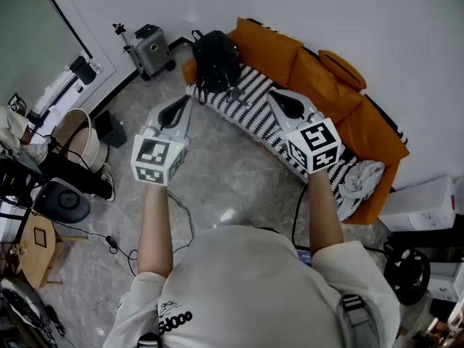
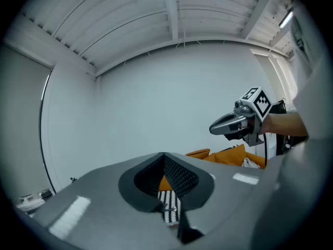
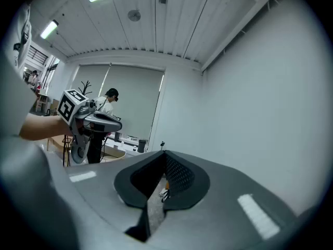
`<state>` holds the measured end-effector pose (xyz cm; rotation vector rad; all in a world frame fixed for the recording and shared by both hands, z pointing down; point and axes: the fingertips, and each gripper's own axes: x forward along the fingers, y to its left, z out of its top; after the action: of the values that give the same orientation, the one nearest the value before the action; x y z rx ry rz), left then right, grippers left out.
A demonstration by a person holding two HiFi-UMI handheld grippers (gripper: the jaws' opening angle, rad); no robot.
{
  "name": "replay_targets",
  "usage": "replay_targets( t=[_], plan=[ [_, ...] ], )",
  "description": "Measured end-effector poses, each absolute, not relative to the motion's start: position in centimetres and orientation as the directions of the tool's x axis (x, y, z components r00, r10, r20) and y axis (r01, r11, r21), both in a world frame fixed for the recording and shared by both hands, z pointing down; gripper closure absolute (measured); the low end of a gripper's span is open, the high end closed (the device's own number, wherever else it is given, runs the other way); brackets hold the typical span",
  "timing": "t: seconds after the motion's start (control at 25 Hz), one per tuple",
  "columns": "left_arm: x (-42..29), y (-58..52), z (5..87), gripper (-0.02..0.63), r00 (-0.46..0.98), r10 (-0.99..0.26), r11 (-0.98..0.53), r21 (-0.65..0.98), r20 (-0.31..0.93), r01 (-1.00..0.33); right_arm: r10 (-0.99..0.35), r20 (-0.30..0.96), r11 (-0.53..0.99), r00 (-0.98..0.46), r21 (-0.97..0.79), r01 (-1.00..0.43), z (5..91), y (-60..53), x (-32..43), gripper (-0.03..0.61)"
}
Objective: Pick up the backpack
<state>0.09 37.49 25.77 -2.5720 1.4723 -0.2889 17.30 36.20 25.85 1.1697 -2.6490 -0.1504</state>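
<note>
The black backpack stands on the left end of an orange sofa that has a black-and-white striped cover. My left gripper hovers over the floor just short of the sofa, below and left of the backpack, jaws shut and empty. My right gripper is held above the striped cover to the right of the backpack, also shut on nothing. The left gripper view looks along the shut left gripper and shows the right gripper too. The right gripper view shows the right gripper and the left gripper.
A grey suitcase and a small tripod stand left of the sofa by the wall. A round basket, stools and cables crowd the floor at left. A white cloth lies on the sofa's right end, and a white box sits beyond it.
</note>
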Motion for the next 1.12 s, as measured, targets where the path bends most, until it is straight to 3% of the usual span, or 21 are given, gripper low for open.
replay_targets(
  t=[0.52,0.84,1.12],
  plan=[
    [4.5,36.8,27.1,0.601,0.439,-0.893,-0.449,-0.230,0.093,-0.864,-0.739,0.168,0.673,-0.652,0.203,-0.711,26.9,34.5,22.6,0.575],
    [4.3,35.0,28.2,0.601,0.425,-0.897,-0.441,-0.217,0.120,-0.871,-0.702,0.093,0.711,-0.706,0.158,-0.685,26.2,32.7,22.7,0.575],
    [2.3,29.0,30.5,0.601,0.443,-0.886,-0.462,-0.186,0.132,-0.867,-0.692,0.159,0.722,-0.704,0.155,-0.674,29.1,27.2,20.4,0.575]
  ],
)
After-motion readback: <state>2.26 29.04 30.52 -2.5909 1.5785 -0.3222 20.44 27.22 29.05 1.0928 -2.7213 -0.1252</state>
